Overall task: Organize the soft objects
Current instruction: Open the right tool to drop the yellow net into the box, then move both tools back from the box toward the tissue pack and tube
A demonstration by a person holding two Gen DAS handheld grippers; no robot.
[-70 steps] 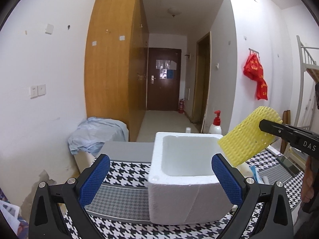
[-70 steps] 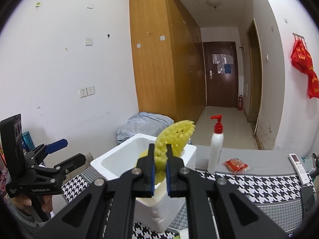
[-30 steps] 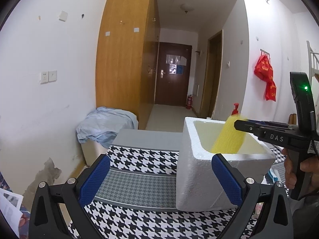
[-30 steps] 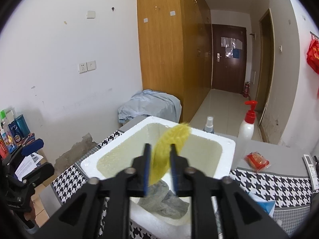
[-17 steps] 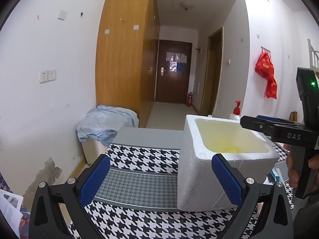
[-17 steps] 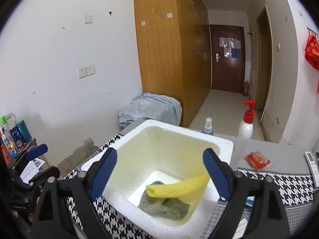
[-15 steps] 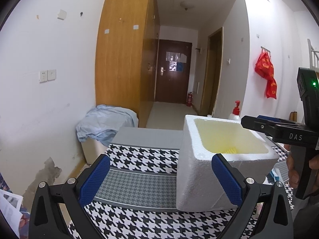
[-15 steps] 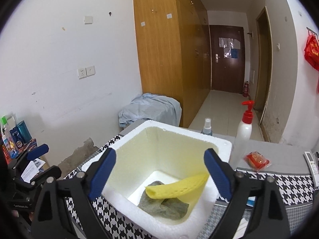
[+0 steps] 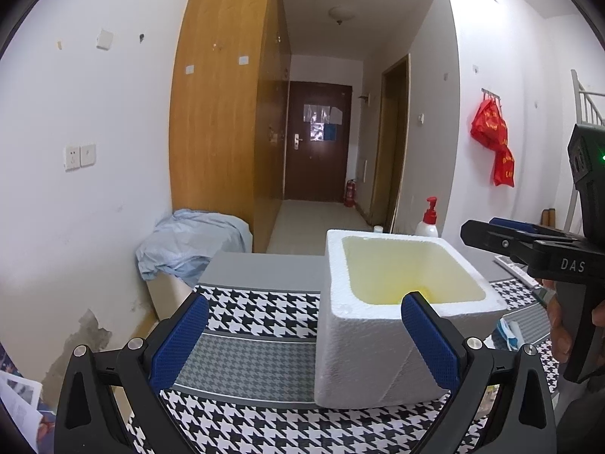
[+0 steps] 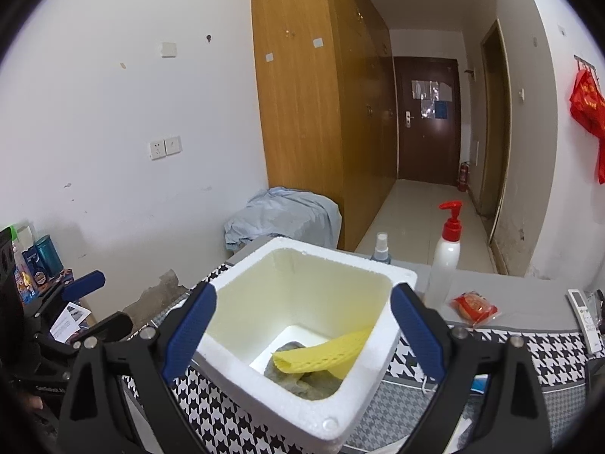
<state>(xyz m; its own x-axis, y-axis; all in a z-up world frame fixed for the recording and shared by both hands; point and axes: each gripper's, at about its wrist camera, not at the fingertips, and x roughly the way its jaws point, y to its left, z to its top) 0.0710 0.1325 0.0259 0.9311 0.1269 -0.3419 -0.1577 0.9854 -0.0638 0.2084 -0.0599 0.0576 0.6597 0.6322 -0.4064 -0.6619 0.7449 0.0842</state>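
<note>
Yellow foam net (image 10: 329,352) is propped inside the foam box (image 10: 378,344) on a grey cloth (image 10: 295,378). Both right gripper (image 10: 302,325) and left gripper (image 9: 302,336) are spread wide, empty. Box could easily get nudged off the desk (image 9: 249,355) edge.

The only clear lettering is "DAS", white on the black body of the right gripper (image 9: 491,232), at the right edge of the left wrist view.
</note>
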